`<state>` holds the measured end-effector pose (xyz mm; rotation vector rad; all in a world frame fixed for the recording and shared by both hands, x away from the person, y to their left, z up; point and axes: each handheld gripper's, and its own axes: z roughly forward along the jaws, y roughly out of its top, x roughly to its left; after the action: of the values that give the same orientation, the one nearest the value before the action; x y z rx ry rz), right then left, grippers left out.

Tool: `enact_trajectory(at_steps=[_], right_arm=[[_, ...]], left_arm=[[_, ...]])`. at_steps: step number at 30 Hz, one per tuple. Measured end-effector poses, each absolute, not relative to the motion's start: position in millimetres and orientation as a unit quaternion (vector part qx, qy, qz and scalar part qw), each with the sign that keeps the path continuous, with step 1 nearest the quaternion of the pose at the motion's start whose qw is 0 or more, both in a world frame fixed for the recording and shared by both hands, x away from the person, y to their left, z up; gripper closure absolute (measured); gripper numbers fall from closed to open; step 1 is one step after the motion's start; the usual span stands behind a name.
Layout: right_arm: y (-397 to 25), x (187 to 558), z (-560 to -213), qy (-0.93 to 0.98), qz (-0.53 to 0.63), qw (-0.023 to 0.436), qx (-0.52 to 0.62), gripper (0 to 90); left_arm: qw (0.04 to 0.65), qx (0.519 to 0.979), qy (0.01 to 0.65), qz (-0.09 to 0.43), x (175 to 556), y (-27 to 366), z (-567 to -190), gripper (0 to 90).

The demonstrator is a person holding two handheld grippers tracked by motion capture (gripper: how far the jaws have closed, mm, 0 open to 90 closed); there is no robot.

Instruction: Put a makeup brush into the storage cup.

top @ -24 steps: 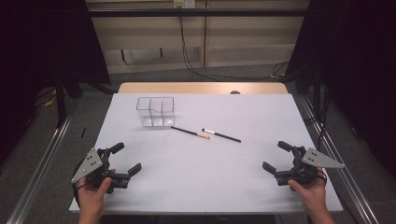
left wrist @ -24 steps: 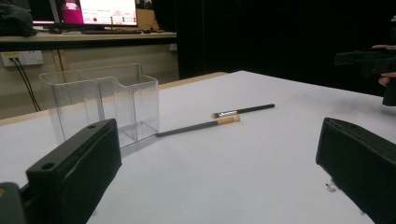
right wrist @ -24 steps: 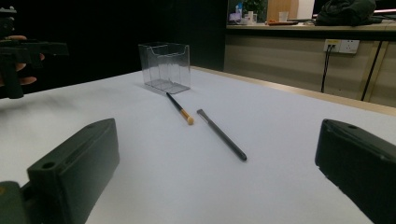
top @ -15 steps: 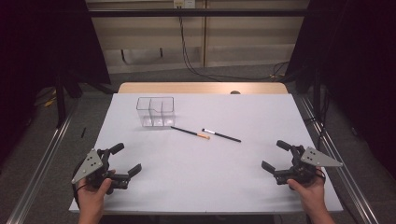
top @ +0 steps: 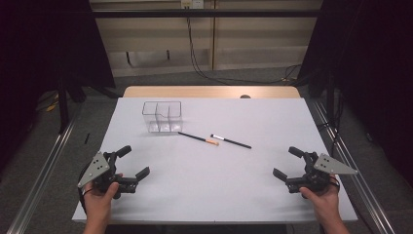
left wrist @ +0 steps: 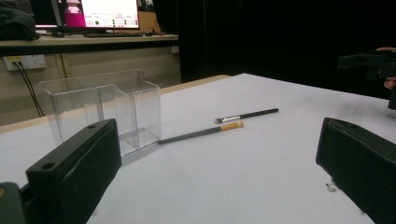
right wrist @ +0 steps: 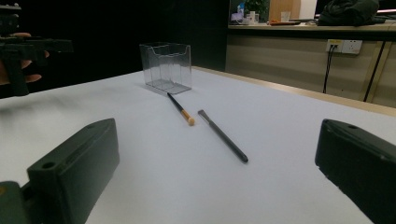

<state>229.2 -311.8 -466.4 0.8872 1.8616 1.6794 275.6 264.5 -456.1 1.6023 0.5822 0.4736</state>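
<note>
both my hand-held grippers, left (top: 130, 165) and right (top: 289, 166), are spread wide and empty; brushes (top: 197, 139) (top: 232, 141) lie crosswise mid-table by the box (top: 162, 117), roughly equidistant from each

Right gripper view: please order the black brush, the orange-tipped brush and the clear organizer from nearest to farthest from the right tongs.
1. Black brush: lying on the table ahead of the right tongs, slightly right of centre.
2. Orange-tipped brush: just beyond it, to its left, handle pointing at the box.
3. Clear organizer: farthest, upright at the back left.
</note>
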Motion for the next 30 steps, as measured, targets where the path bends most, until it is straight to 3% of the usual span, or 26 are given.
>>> enact_trajectory(at_steps=[30], right_arm=[[-314.2,223.9,-464.9,0.676,0.618,0.238,0.323,0.0]], left_arm=[[0.643,0.704,0.231,0.195,313.6,222.7,-447.9,0.0]])
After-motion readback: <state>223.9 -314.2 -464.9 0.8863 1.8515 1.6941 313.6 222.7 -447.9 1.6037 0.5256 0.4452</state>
